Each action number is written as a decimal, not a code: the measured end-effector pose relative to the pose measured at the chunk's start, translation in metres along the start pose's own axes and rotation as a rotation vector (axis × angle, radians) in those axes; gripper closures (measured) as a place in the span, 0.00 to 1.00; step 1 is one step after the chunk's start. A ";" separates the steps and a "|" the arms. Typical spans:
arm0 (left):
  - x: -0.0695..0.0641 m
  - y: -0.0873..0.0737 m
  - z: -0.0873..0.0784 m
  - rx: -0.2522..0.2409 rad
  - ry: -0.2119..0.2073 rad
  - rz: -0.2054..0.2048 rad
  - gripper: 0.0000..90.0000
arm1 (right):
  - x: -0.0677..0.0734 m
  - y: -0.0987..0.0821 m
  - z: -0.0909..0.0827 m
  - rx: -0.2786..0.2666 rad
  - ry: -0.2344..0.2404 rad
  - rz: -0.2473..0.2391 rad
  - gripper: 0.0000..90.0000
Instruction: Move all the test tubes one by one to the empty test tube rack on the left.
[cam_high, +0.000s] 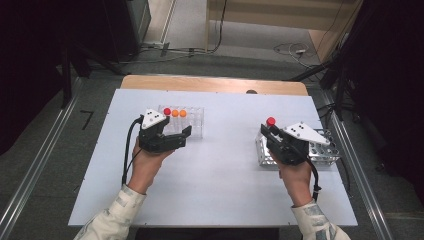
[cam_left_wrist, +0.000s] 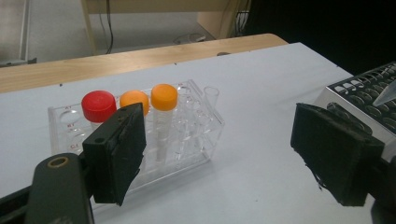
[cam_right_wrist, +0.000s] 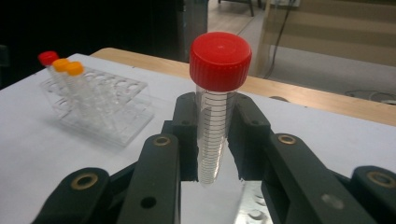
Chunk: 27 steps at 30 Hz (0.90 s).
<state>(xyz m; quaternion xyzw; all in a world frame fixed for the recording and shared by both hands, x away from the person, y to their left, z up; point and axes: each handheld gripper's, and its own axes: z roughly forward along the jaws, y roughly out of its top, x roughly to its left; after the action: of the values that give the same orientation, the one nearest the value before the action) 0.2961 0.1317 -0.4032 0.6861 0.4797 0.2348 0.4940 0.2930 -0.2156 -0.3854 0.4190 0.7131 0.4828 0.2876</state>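
A clear plastic rack (cam_high: 194, 127) stands on the white table (cam_high: 220, 175) left of centre. It holds a red-capped tube (cam_left_wrist: 98, 106), two orange-capped tubes (cam_left_wrist: 164, 98) and one uncapped tube (cam_left_wrist: 211, 96). My left gripper (cam_left_wrist: 219, 149) rests just in front of this rack with its jaws wide apart and nothing between them. At the right, my right gripper (cam_right_wrist: 217, 140) is shut on another red-capped tube (cam_right_wrist: 219, 60), held upright above the near end of a metal rack (cam_high: 327, 150). The cap (cam_high: 271, 121) sticks up above the jaws.
The clear rack (cam_right_wrist: 116, 112) has many empty holes. The metal rack (cam_left_wrist: 369, 88) lies close to the table's right edge. A wooden strip (cam_high: 215, 84) runs along the far side of the table, with floor and cables beyond.
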 end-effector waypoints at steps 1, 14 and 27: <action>-0.001 0.000 0.000 0.001 -0.003 0.001 0.21 | 0.003 -0.001 0.001 0.005 0.009 -0.002 0.79; -0.027 0.000 0.000 0.001 -0.079 0.041 0.21 | 0.045 -0.021 0.029 0.096 0.127 -0.062 0.79; -0.062 -0.007 0.004 0.025 -0.167 0.115 0.25 | 0.085 -0.030 0.053 0.138 0.219 -0.106 0.79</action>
<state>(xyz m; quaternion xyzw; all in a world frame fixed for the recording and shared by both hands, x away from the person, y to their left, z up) 0.2693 0.0752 -0.4019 0.7358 0.3993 0.1988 0.5096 0.2858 -0.1227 -0.4335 0.3446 0.7928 0.4596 0.2037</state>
